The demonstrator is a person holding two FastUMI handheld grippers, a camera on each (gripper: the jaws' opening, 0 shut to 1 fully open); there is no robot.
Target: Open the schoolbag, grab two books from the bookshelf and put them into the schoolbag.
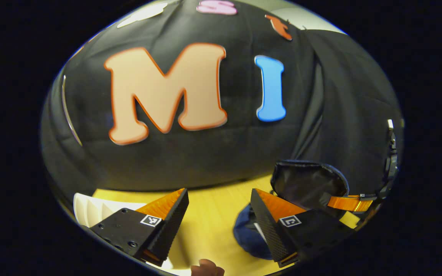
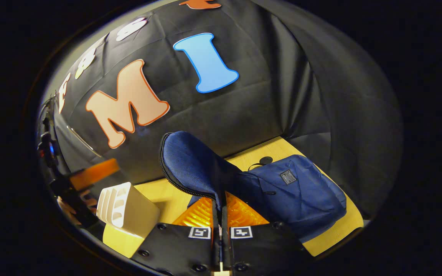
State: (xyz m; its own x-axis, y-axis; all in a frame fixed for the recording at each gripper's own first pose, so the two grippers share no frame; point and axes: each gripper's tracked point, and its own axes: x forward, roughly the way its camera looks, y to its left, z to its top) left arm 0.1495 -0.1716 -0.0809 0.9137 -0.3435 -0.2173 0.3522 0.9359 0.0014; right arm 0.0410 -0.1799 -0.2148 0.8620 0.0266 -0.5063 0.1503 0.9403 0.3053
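We see a yellow table (image 2: 332,234) under black cloth walls. On it lies a blue schoolbag (image 2: 301,191), and in the right gripper view its flap (image 2: 190,161) stands lifted up, zip edge showing. The right gripper (image 2: 221,214) has its fingers pressed together on the lower edge of that flap, pinching the fabric and holding the bag open. In the left gripper view we look into the bag's dark lining (image 1: 305,184), with the right gripper's orange finger (image 1: 347,202) at its edge.

To the bag's left stands a white bookshelf (image 2: 129,209), a slotted rack; whether it holds books we cannot tell.

The left gripper (image 1: 219,203) hangs over bare table between rack and bag, its fingers spread apart and empty. A fingertip (image 1: 207,268) shows at that view's bottom edge.

We judge the opening step to be in hand, with no book yet fetched. The next move calls for the left gripper to turn to the rack and close on a book while the flap is kept up.
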